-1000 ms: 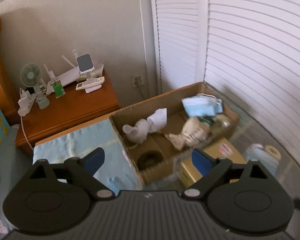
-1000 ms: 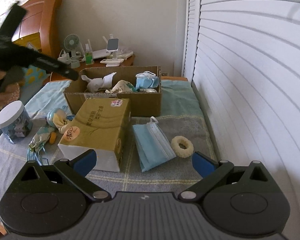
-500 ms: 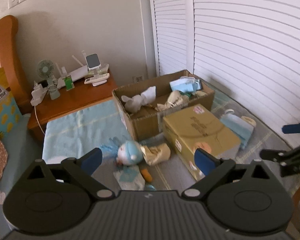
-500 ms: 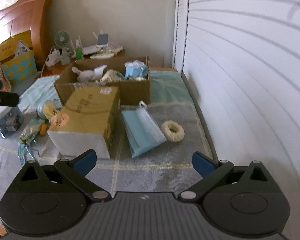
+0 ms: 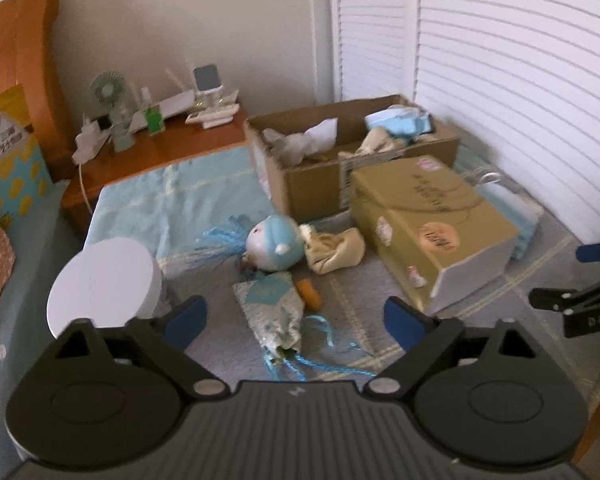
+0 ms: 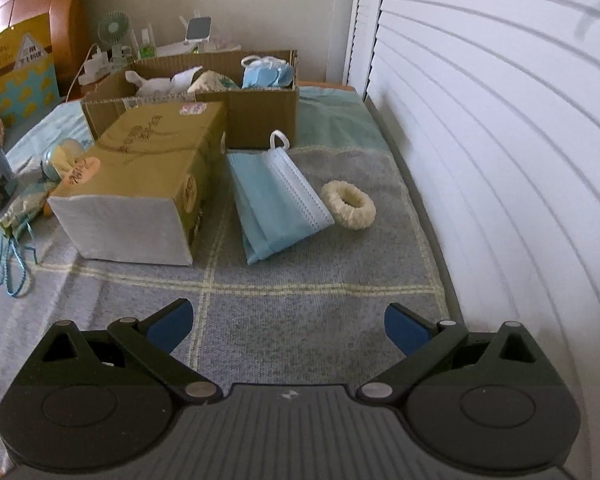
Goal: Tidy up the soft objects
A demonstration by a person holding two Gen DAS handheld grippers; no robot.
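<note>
The left gripper (image 5: pixel 296 318) hung above the doll (image 5: pixel 278 246) and the patterned pouch (image 5: pixel 272 314) on the grey blanket (image 6: pixel 300 304), its jaws wide apart with nothing between them, though they had just been narrowing a touch. The right gripper (image 6: pixel 288 326) was poised over bare blanket, jaws spread and empty too, with the blue face masks (image 6: pixel 276 196) and the cream scrunchie (image 6: pixel 350 204) lying ahead of it, the two nearly touching. The open cardboard box (image 5: pixel 312 178) at the back already held a white cloth, a beige bundle and more masks, so that looked like the destination. Now, the trouble spots: the pouch trailed loose blue cords (image 5: pixel 320 356) that ran under the left gripper, and a grab at the pouch could have dragged a cord across the doll or snagged it on the way over. The white-lidded jar (image 5: pixel 104 284) stood just beside the left finger, so a sideways swing could have knocked it. The masks looked like a loose stack, and a pinch at one edge might have lifted only the top one. And the yellow tissue box (image 6: pixel 140 184) sat squarely between the loose things and the cardboard box, an easy thing to clip on a low carry.
</note>
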